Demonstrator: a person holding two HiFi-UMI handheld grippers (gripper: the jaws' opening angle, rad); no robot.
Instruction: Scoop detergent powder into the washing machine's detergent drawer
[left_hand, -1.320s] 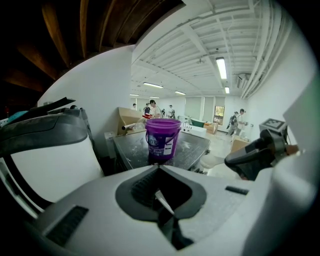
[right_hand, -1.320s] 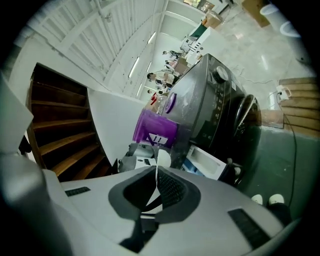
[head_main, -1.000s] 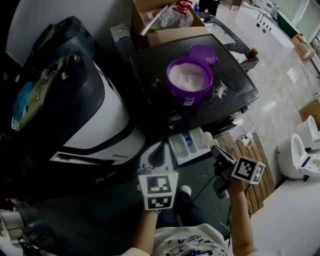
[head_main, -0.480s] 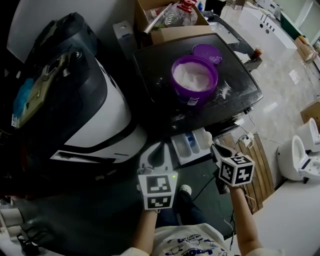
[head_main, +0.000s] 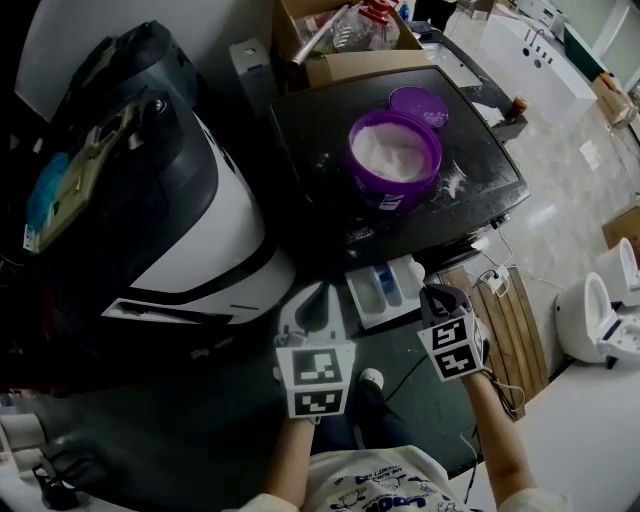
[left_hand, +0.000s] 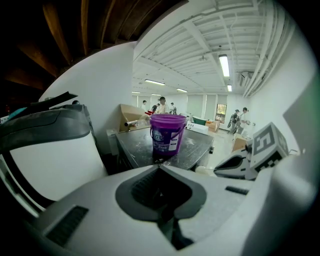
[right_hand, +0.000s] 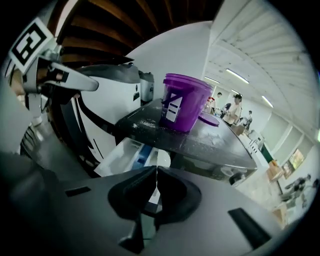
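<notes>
Now the right gripper (head_main: 432, 294), pinching the white scoop (head_main: 413, 268) at the detergent drawer's (head_main: 372, 298) right end, has rolled its cube squarer to the head camera; the left gripper (head_main: 313, 305) stays closed, empty.

The purple tub (head_main: 394, 160) is smooth, glossy plastic, and the powder (head_main: 390, 150) in it is fine, matt white. The dark surface (head_main: 320, 170) beneath shines, dusted with white grains. The detergent drawer (head_main: 385, 290) is smooth white plastic. A far box (head_main: 345, 65) is plain cardboard. The near-right slats (head_main: 512, 330) are wood.
</notes>
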